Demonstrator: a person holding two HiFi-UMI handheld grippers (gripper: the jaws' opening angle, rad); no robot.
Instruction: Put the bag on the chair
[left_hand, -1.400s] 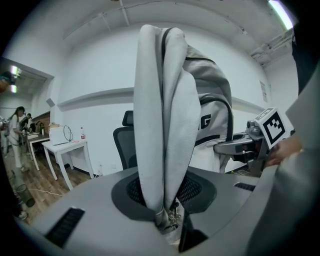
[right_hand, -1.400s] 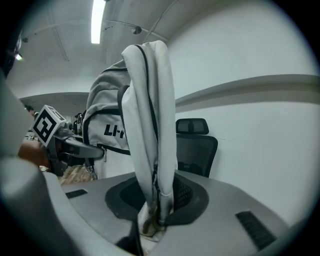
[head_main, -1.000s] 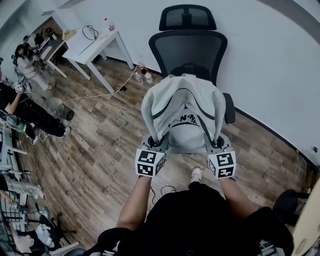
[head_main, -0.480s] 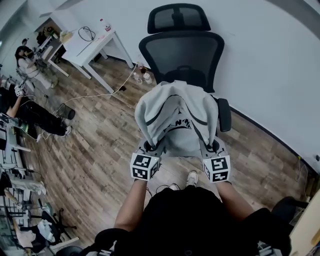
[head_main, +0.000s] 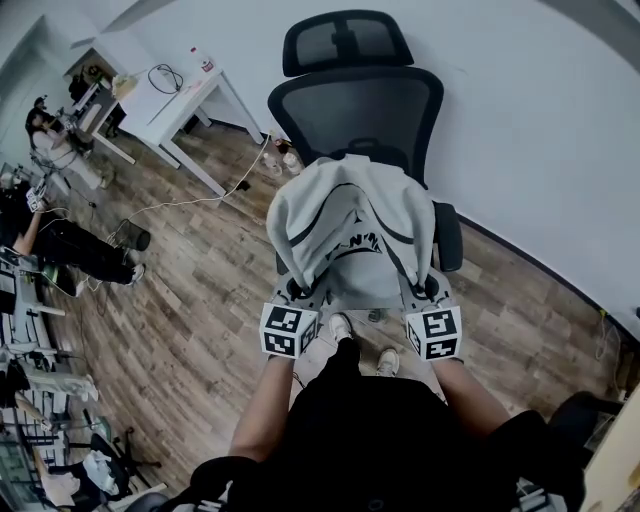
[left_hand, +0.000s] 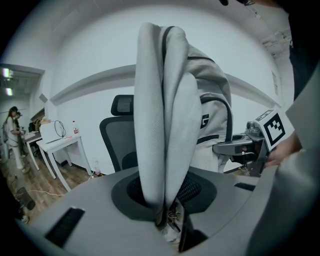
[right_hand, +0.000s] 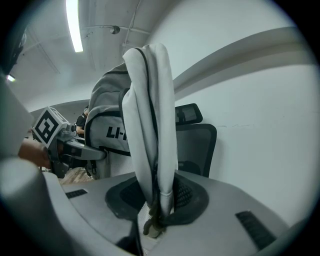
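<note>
Both forearms reach forward, level: my left gripper and right gripper each clamp a strap of the bag, held up on the near side of the chair.

Our right gripper has its jaws closed on a grey padded shoulder strap, which rises straight up from them. Left of the strap we see the grey bag itself, with black letters on its side. Further left, our left gripper, with its marker cube, reaches the bag. Ahead of the jaws and slightly right stands the black chair against a white wall. A ceiling light glows up-left.
</note>
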